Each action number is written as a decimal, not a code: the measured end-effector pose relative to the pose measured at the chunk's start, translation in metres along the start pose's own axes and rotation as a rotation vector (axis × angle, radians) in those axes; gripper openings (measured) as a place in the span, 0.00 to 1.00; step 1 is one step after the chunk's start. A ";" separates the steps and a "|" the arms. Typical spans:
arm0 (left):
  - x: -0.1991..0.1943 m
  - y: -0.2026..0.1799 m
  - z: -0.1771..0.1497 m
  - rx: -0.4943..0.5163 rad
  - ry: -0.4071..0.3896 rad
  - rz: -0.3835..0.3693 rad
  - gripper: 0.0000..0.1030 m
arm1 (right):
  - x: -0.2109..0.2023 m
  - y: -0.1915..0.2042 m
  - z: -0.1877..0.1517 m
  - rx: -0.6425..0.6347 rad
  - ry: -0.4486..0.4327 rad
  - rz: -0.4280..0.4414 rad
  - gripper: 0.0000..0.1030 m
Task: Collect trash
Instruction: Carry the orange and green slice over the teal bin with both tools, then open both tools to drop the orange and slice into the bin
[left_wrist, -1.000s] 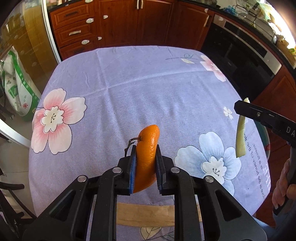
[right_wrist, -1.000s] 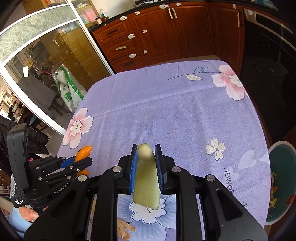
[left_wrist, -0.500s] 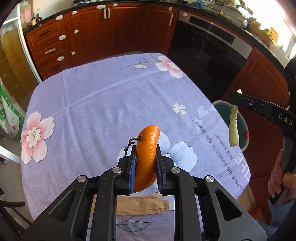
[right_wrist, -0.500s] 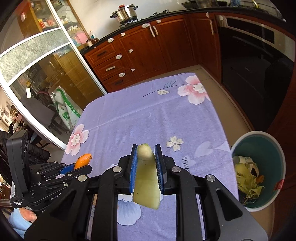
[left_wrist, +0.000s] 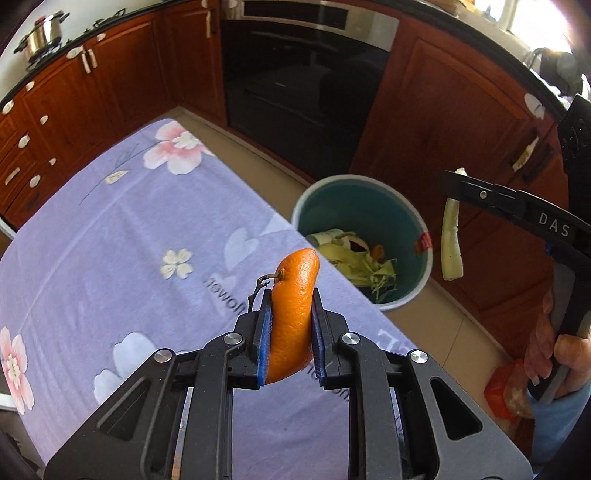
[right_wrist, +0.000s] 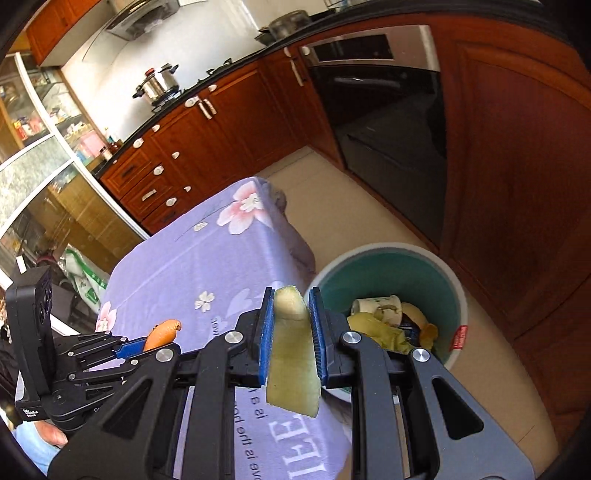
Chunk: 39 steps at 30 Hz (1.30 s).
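Kitchen cabinets and a dark oven back a desk (left_wrist: 110, 240) under a lilac flowered cloth. Both claws are mid-carry toward disposal. Left claw (left_wrist: 291, 328) is clamped narrowly on an orange peel (left_wrist: 293, 306), over the desk's edge; the teal bin (left_wrist: 419, 225) stands on the floor ahead and to its right, already holding scraps. Right claw (right_wrist: 291, 336) is clamped on a pale green peel strip (right_wrist: 293, 354), the bin (right_wrist: 456, 288) just ahead to its right. Next, each claw likely needs to get above the bin's mouth, then part.
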<state>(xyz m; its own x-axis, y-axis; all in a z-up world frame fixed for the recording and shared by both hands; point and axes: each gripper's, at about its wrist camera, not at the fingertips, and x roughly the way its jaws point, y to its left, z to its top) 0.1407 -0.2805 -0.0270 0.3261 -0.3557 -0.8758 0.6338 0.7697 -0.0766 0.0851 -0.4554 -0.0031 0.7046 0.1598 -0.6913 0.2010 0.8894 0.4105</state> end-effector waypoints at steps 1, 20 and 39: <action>0.006 -0.008 0.005 0.014 0.006 -0.006 0.19 | 0.000 -0.009 0.000 0.016 0.002 -0.004 0.17; 0.095 -0.064 0.064 0.080 0.102 -0.080 0.19 | 0.059 -0.077 0.012 0.112 0.113 -0.021 0.21; 0.099 -0.074 0.069 0.133 0.057 -0.017 0.71 | 0.061 -0.092 0.020 0.167 0.108 -0.081 0.82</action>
<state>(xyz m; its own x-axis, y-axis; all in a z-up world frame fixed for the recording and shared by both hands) 0.1747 -0.4090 -0.0755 0.2768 -0.3347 -0.9007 0.7273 0.6856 -0.0312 0.1232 -0.5364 -0.0715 0.6063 0.1432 -0.7822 0.3705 0.8195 0.4372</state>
